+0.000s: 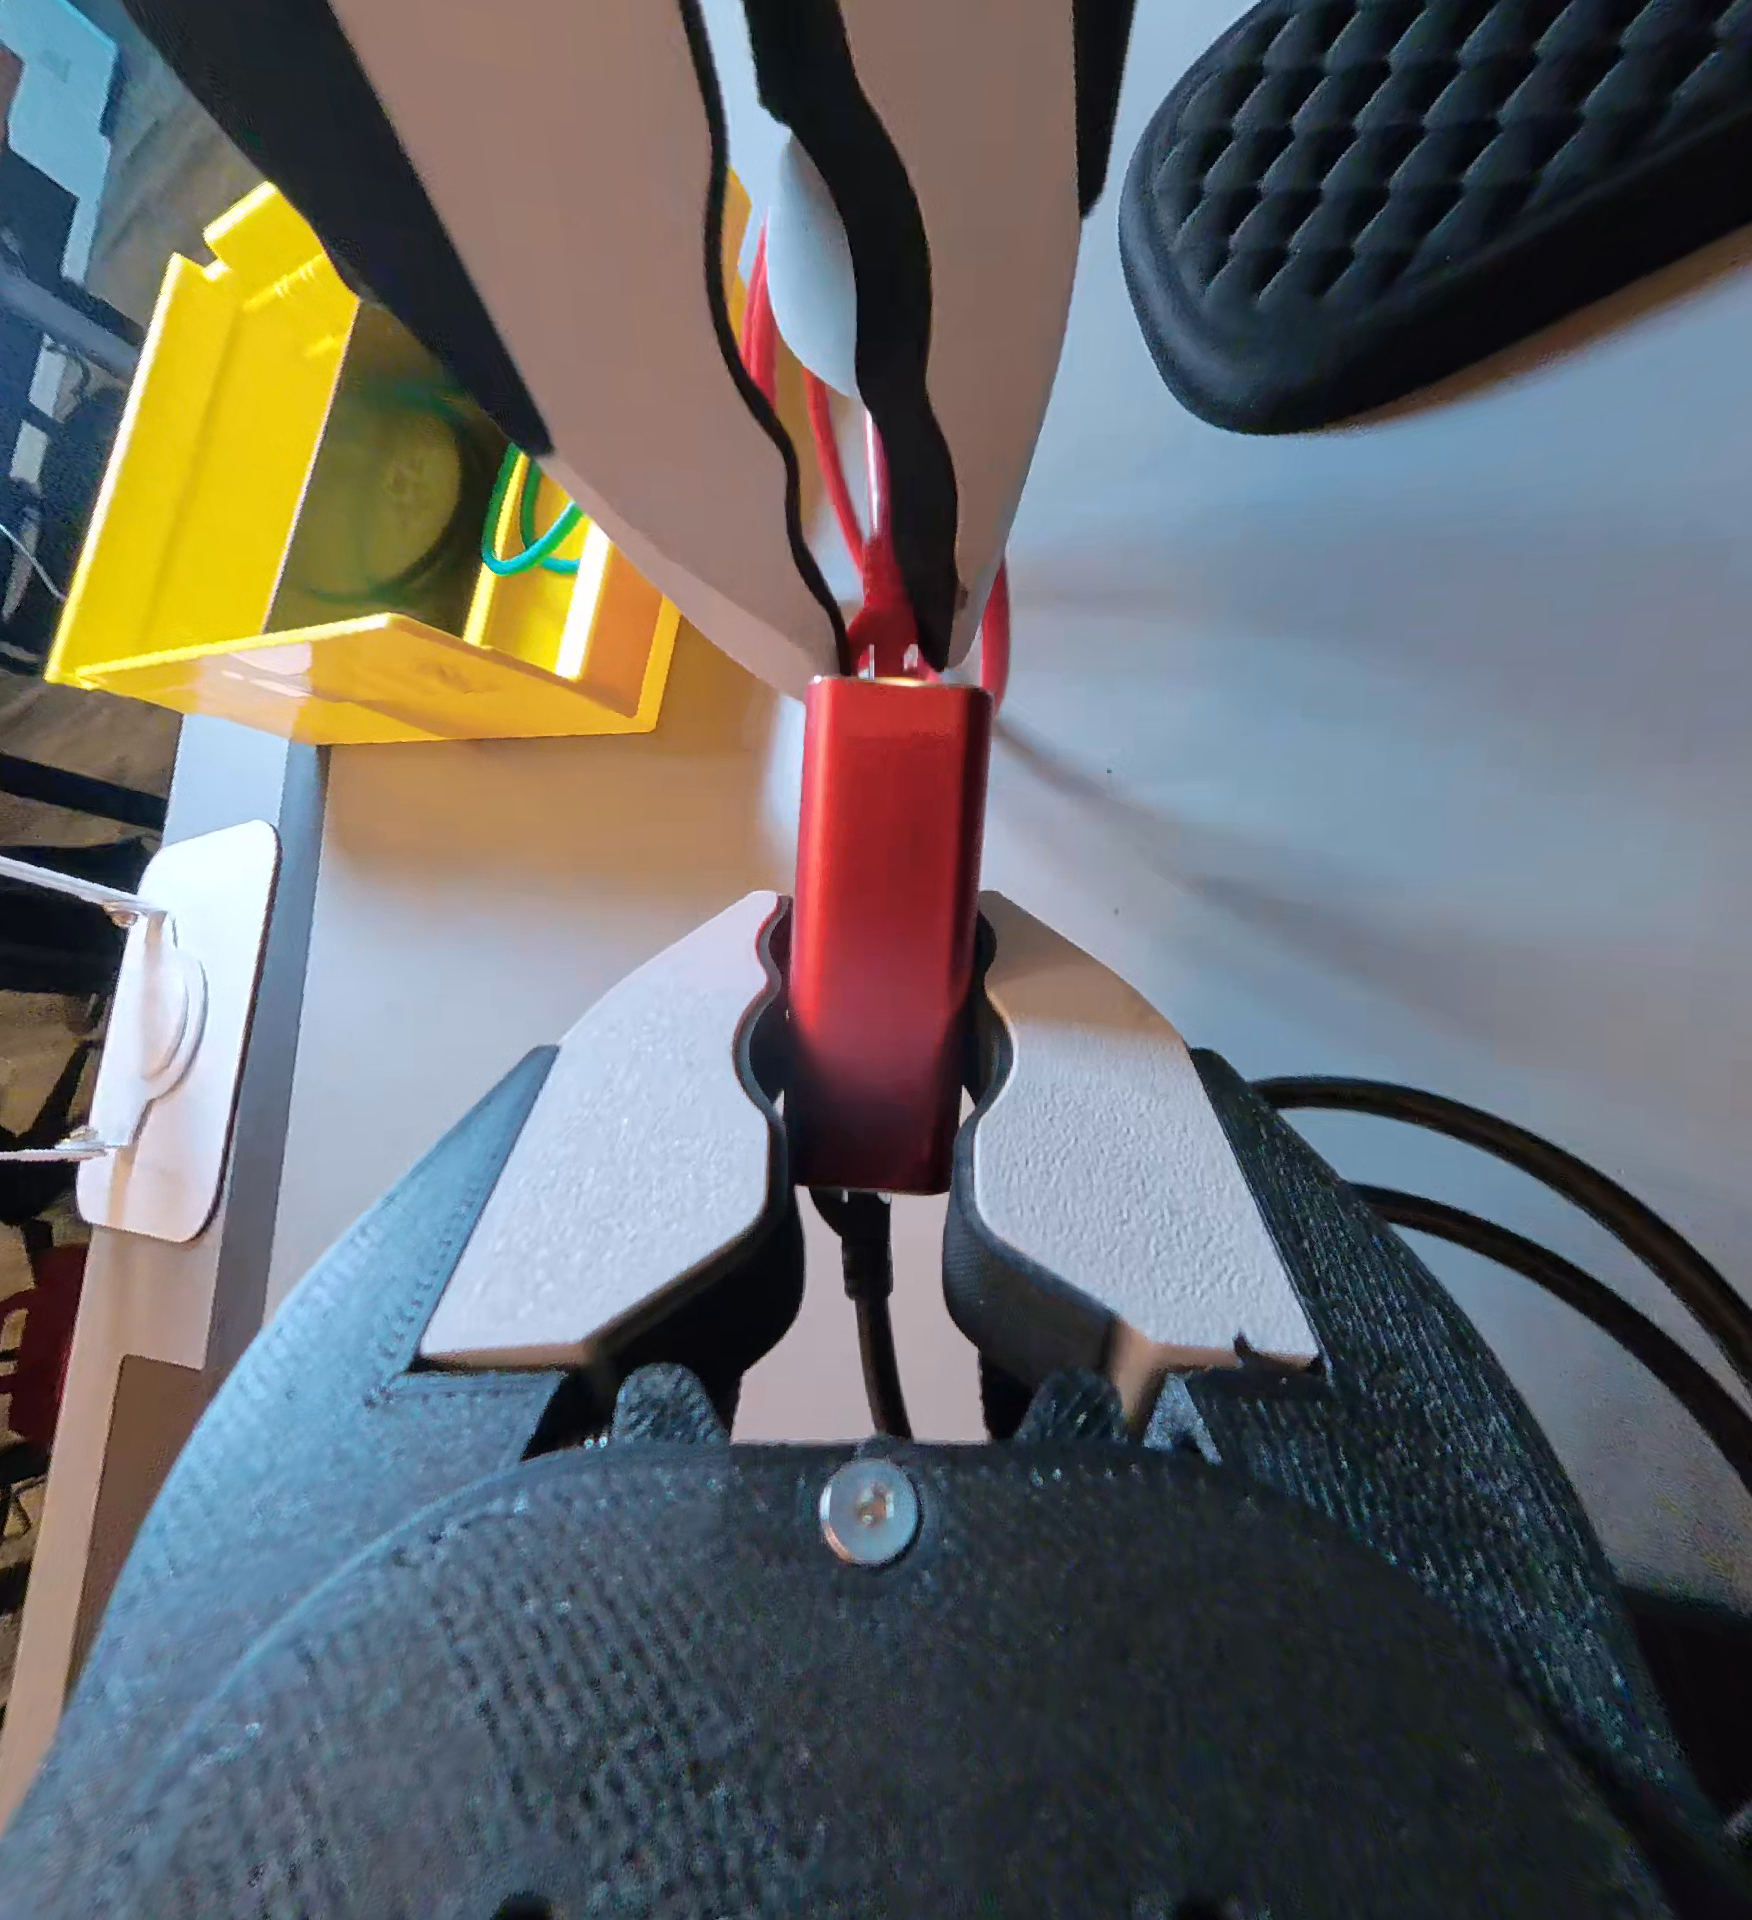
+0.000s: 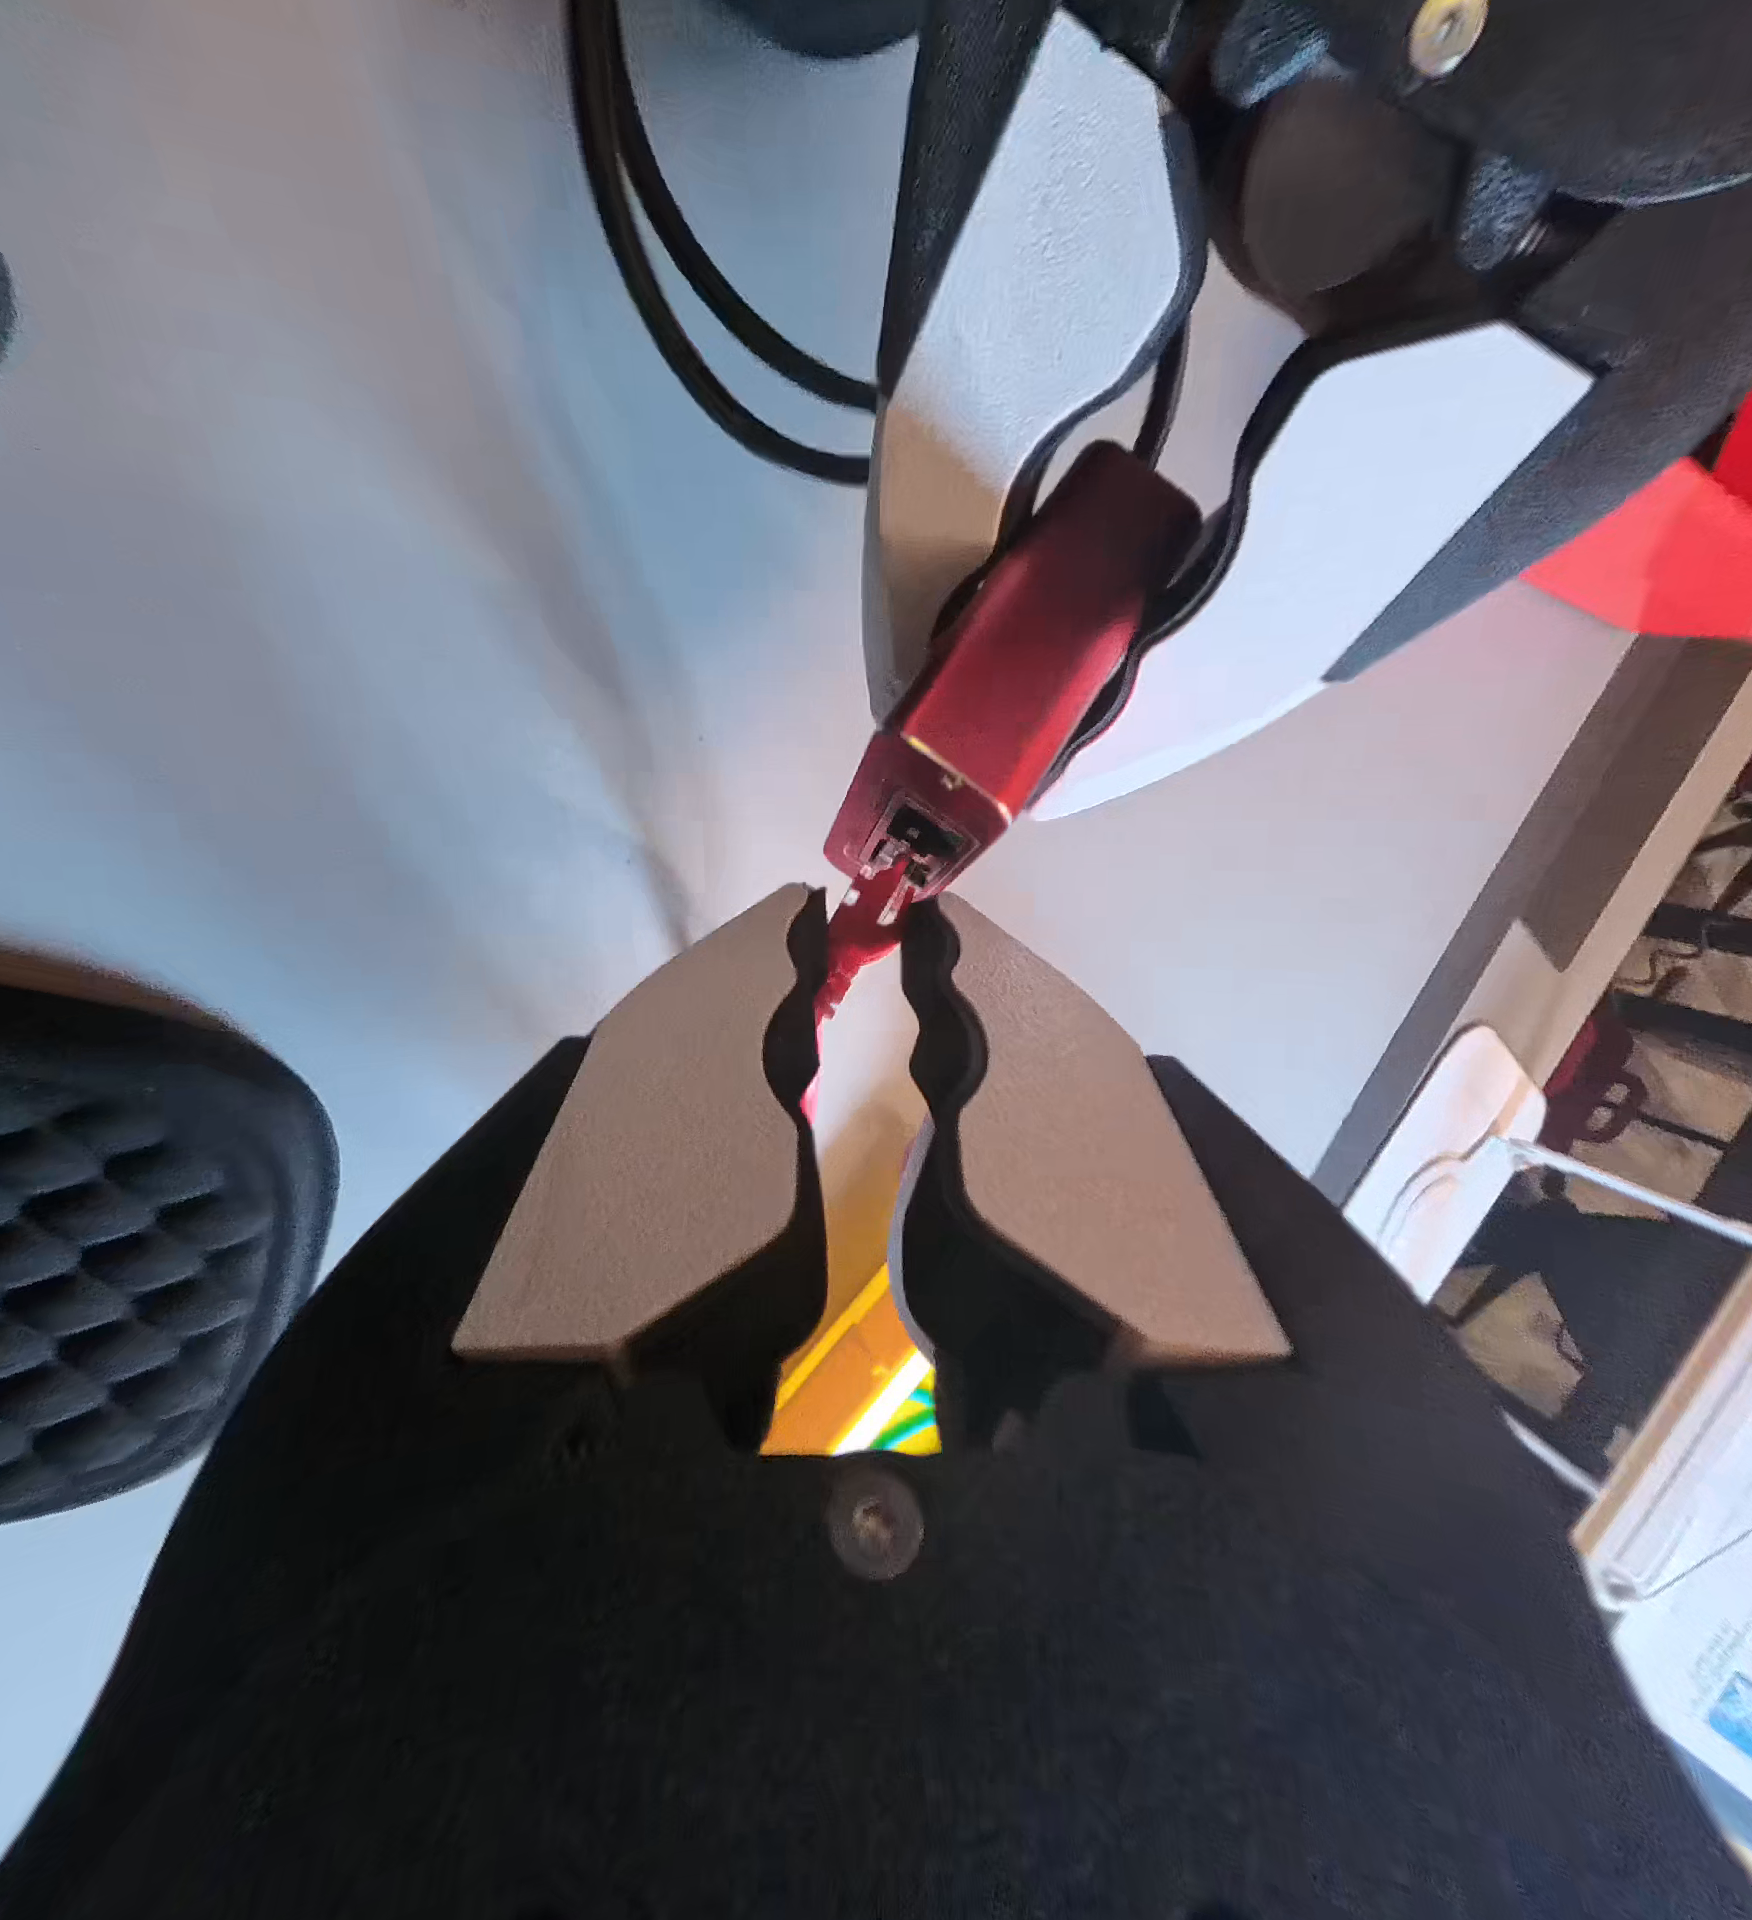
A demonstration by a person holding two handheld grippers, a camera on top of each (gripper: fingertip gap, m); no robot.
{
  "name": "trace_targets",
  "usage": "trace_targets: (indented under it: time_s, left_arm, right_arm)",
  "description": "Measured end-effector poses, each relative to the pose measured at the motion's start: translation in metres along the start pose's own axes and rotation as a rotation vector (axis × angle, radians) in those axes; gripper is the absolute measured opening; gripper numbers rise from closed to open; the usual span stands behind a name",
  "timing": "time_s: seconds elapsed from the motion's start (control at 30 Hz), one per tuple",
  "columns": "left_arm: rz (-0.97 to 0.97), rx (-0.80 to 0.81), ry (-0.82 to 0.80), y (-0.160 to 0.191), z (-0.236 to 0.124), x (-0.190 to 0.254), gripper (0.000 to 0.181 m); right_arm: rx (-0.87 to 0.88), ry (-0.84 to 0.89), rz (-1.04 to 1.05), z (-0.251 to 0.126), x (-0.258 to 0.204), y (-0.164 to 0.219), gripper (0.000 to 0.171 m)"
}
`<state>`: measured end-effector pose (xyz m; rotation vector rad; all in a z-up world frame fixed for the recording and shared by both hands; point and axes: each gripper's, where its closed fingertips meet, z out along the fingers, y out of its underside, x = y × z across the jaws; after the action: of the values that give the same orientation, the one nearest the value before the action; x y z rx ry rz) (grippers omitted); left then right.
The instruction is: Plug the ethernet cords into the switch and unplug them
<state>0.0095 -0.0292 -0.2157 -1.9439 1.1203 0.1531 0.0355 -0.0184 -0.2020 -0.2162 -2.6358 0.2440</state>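
My left gripper [image 1: 882,935] is shut on the switch, a small red metal block [image 1: 882,914], and holds it above the white table. A black cable [image 1: 867,1309] leaves the block's rear end. My right gripper [image 2: 872,914] is shut on the red ethernet plug [image 2: 856,940], whose front end is at the mouth of the block's port [image 2: 913,831]. I cannot tell how deep the plug sits. In the left wrist view the right gripper [image 1: 893,649] comes down from the top onto the block's far end, with the red cord [image 1: 820,436] behind it. The right wrist view shows the left gripper [image 2: 986,748] around the block [image 2: 1017,644].
A yellow bin [image 1: 228,499] holding a green cord [image 1: 529,530] stands near the table's left edge [image 1: 259,935]. A black textured pad [image 1: 1474,187] lies at the far right. Black cable loops [image 1: 1599,1278] trail beside my left gripper. A clear stand with a printed sheet [image 2: 1703,1538] stands by the table edge. Only a small space, under 4 cm, lies between the two pairs of fingers.
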Motion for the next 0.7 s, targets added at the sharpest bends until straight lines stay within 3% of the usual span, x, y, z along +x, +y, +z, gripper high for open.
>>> trace_targets:
  time_s: [0.37, 0.7]
  left_arm:
    - [-0.017, 0.004, -0.004, -0.01, 0.015, 0.01, 0.03]
    - [-0.052, 0.034, 0.035, -0.015, 0.015, 0.019, 0.029]
  right_arm:
    - [0.177, -0.143, 0.232, -0.015, -0.018, 0.004, 0.014]
    - [0.127, -0.161, 0.171, -0.018, -0.025, 0.0, 0.014]
